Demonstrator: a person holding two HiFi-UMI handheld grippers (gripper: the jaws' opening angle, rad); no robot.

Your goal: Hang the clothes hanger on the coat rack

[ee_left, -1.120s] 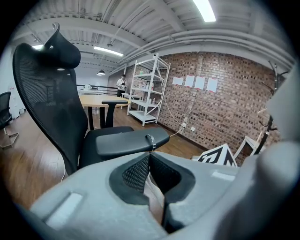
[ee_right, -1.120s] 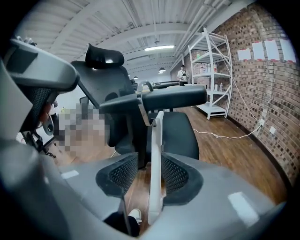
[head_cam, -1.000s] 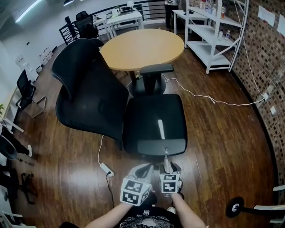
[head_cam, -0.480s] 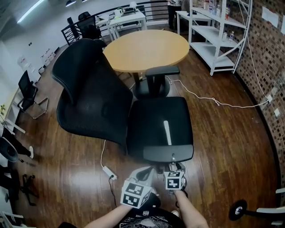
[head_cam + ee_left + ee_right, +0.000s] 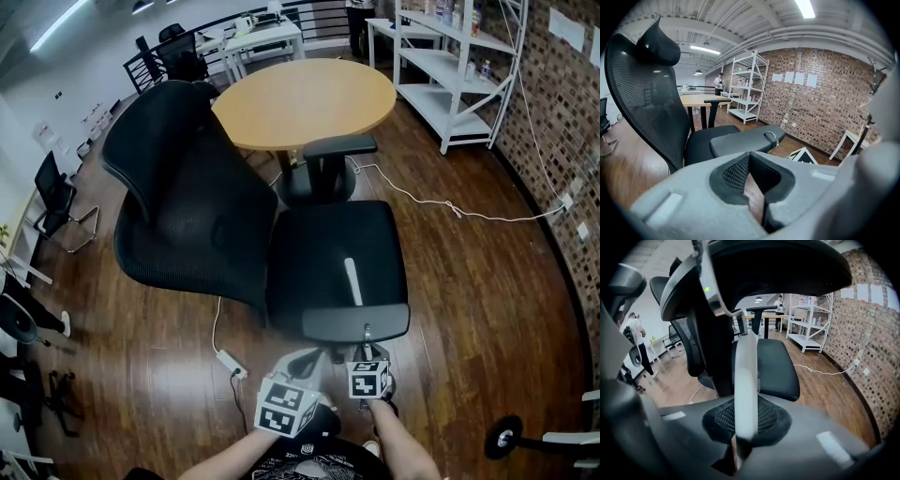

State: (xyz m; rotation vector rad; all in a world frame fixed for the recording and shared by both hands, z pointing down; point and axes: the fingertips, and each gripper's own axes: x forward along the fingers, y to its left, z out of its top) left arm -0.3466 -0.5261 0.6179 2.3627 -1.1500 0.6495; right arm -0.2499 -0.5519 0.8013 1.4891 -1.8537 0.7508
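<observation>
Grab step: clenches right gripper (image 5: pixel 745 404), jaws just closing, on hanger (image 5: pixel 746 376) lying across chair (image 5: pixel 309 262) at 12 o'clock, for lifting. Holds left gripper (image 5: pixel 750 157) pinched empty at 9 o'clock.

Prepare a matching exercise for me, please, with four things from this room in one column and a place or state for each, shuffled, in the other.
Things:
1 round table
2 white shelf unit
3 white cable
4 right gripper

Places or states:
A shut on the hanger, on its white bar
B lying on the wood floor
C beside the brick wall
D light wood top, beyond the black chair

Pairs: 1-D, 2-C, 3-B, 4-A. The right gripper's jaws have just been closing onto that bar.
</observation>
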